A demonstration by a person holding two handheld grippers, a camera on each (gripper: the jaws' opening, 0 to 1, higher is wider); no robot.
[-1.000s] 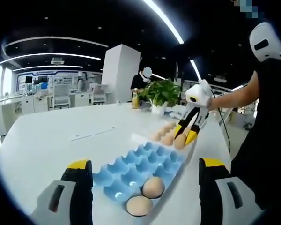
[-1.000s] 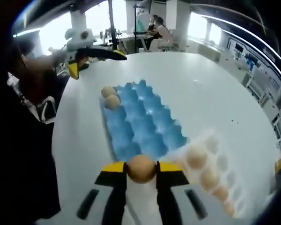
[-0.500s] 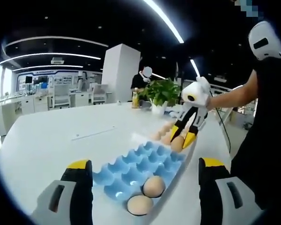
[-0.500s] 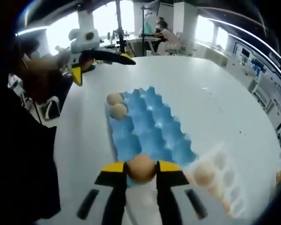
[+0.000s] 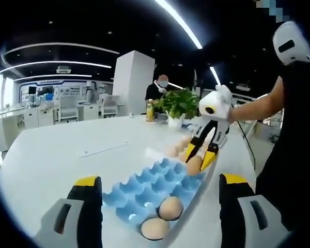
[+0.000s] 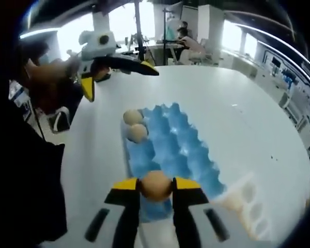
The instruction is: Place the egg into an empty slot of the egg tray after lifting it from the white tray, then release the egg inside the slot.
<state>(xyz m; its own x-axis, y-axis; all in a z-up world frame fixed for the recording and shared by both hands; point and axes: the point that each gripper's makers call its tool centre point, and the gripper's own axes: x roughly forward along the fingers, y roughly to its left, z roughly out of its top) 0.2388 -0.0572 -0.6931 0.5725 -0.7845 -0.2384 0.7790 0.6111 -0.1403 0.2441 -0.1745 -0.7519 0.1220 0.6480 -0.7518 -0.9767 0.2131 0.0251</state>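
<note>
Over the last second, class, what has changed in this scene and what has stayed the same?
The right gripper, shut on its egg throughout, has carried it from beside the white tray to over the near end of the blue egg tray. Nothing was taken hold of or let go. The two eggs already in the blue tray have not moved, and the left gripper stays open.
</note>
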